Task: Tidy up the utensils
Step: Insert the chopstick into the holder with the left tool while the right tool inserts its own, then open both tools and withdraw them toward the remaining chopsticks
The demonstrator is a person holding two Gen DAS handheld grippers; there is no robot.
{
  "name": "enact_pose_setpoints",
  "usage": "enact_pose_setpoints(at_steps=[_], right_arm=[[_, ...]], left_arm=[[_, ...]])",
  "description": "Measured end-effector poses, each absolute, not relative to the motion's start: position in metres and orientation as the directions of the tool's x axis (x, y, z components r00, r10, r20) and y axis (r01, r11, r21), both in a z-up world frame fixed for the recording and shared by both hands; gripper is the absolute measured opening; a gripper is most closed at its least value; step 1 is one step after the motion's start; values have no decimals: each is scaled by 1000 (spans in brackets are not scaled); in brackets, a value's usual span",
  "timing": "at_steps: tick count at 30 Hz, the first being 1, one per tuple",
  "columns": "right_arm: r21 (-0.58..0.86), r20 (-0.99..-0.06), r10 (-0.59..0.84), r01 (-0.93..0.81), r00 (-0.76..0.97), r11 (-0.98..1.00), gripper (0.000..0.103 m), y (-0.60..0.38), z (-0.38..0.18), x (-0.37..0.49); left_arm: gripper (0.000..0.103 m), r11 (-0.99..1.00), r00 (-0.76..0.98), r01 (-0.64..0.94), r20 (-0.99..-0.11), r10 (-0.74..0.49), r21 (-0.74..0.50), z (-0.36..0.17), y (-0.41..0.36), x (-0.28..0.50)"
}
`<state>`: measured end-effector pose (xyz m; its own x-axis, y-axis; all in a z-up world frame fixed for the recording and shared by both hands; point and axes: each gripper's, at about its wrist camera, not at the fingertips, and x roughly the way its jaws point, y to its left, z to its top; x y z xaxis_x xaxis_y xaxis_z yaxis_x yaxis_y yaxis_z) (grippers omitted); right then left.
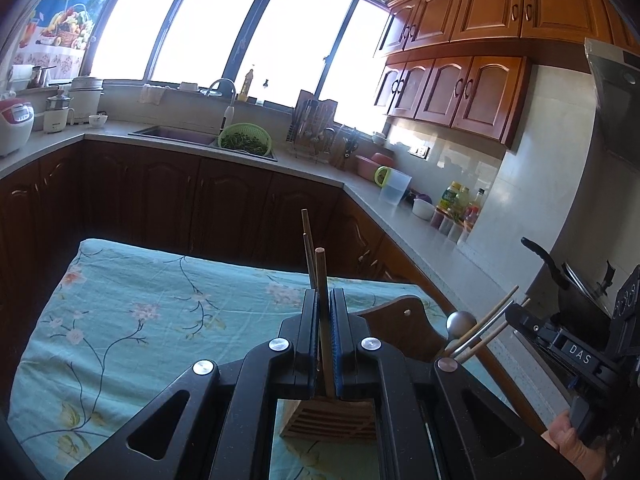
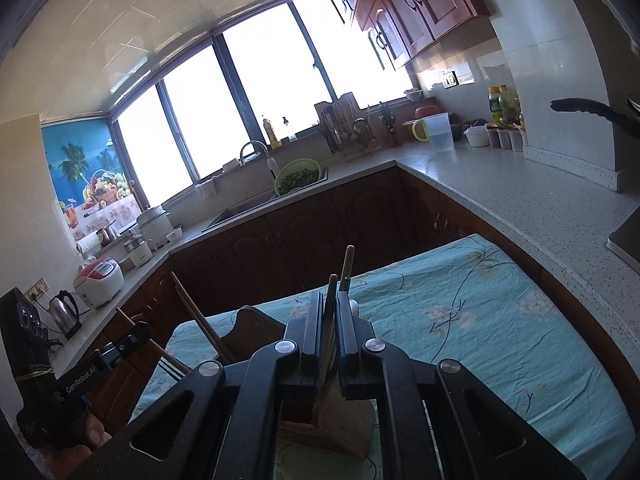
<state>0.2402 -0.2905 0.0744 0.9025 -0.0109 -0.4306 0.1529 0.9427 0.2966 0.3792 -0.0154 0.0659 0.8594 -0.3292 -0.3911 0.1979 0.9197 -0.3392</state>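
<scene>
Both wrist views look over a counter draped in a teal floral cloth, on which stands a slatted wooden utensil holder, the landmark for what follows.

Left tool: jaws pressed together on a wooden chopstick, pinched upright directly above the holder; its lower end runs down to the holder's top. Two more thin sticks rise just behind it; whether they are pinched as well cannot be told.

Right tool: jaws likewise pressed together on a dark, slender utensil handle, held steeply above the holder. A second wooden handle stands just behind the jaws, and its grip cannot be judged.

In the left view, the right tool appears to the right of the holder with several stick-like handles and a round metal knob beside its jaws. A hand grips it at the lower edge of the frame.

A shaped brown wooden board rises behind the holder. Beyond the counter lie a sink and a green colander.
</scene>
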Motion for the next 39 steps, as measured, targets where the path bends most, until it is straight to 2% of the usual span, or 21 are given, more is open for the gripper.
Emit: enact_pose_setpoints(at_steps=[4,6,8,9,10,11,13,14,15,16,17,18,19,24,32,39], right_arm=[[299,-436,-12,157,900,941,6,-291,74,240],[303,-442,-7,156,897,940,11,-291,73,241],[313,-442,1,153,897,937,12,-292,73,240],[320,-441,3,154,898,935,15,-293,74,238],[328,-437,4,155,899,932,28,-294,74,236],[338,-429,9,151,903,929,51,-296,76,233],[350,-401,12,140,916,926,65,-296,79,224],[348,-392,8,140,920,927,69,-296,80,220],[349,-385,9,137,923,927,72,-296,82,215],[355,-380,13,133,925,925,82,-295,82,210],[363,-374,17,129,927,923,91,-295,82,205],[372,-364,21,125,931,920,94,-295,81,198],[377,-359,22,123,933,918,98,-294,80,192],[379,-384,39,119,923,918,100,-285,64,159],[340,-462,75,99,884,935,100,-261,30,109],[326,-494,80,99,866,940,100,-250,7,78]], left_arm=[[5,921,858,193,-397,-326,-339,64,-11,376],[5,918,851,193,-407,-332,-346,66,-11,378],[14,913,846,199,-407,-344,-357,64,-9,374],[24,914,850,196,-403,-339,-356,66,-8,372],[32,917,857,190,-395,-329,-351,69,-6,368],[35,919,863,189,-388,-324,-347,69,-5,363],[45,920,868,189,-380,-320,-342,70,-4,353],[48,922,872,187,-376,-315,-339,71,-4,347],[55,926,877,183,-370,-306,-331,71,-4,340],[67,933,882,172,-371,-289,-317,70,-4,332],[74,941,890,154,-371,-265,-302,70,-3,324],[81,946,898,142,-364,-246,-290,67,-2,314],[82,949,904,137,-356,-238,-285,65,-1,303],[88,949,898,105,-383,-219,-297,41,8,253],[88,942,876,56,-437,-206,-331,21,19,182],[88,940,866,33,-460,-197,-341,14,28,140]])
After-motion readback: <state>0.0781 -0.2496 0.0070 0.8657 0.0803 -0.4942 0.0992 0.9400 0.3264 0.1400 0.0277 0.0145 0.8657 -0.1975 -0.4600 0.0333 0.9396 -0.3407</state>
